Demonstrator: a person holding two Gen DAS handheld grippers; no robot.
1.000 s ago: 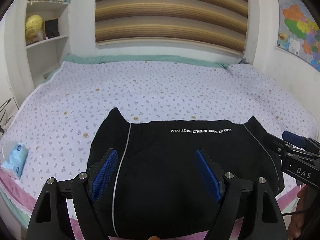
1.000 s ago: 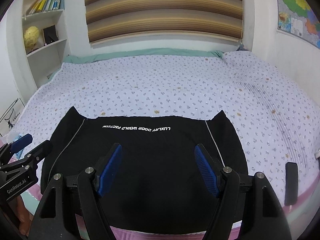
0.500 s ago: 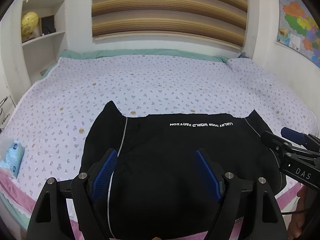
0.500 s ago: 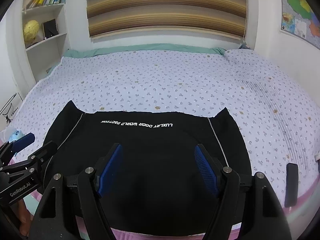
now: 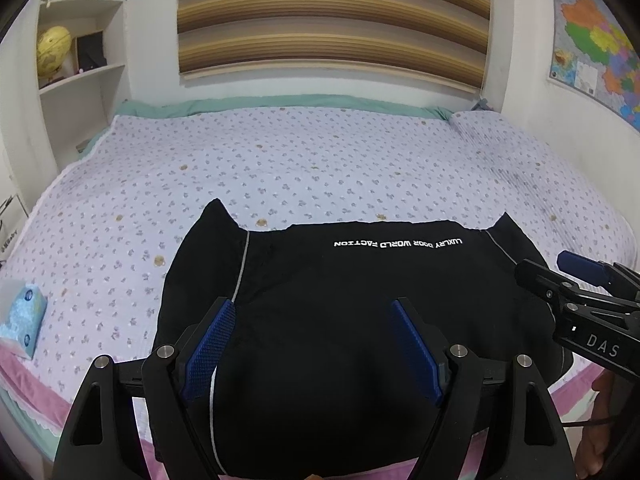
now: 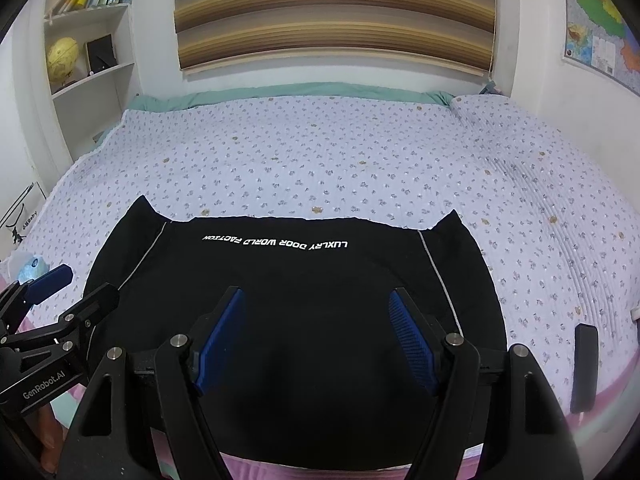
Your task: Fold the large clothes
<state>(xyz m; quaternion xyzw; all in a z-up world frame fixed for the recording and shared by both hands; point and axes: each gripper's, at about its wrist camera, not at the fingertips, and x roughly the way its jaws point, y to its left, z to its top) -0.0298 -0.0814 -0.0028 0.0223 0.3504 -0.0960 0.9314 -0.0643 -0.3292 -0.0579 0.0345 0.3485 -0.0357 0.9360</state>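
While both grippers hover with jaws spread and nothing held, the black garment (image 5: 360,312) lies flat at the near edge of the bed (image 5: 280,168), white lettering toward the far hem. Left gripper (image 5: 314,344) sits above its left half, right gripper (image 6: 316,332) above the middle. Judgement: pinch matching corners evenly and lift together, else the fold skews. Floral sheet, striped blind (image 6: 336,12), bookshelf (image 5: 80,40), wall map (image 5: 592,40), tissue pack (image 5: 22,320), dark remote (image 6: 584,368).
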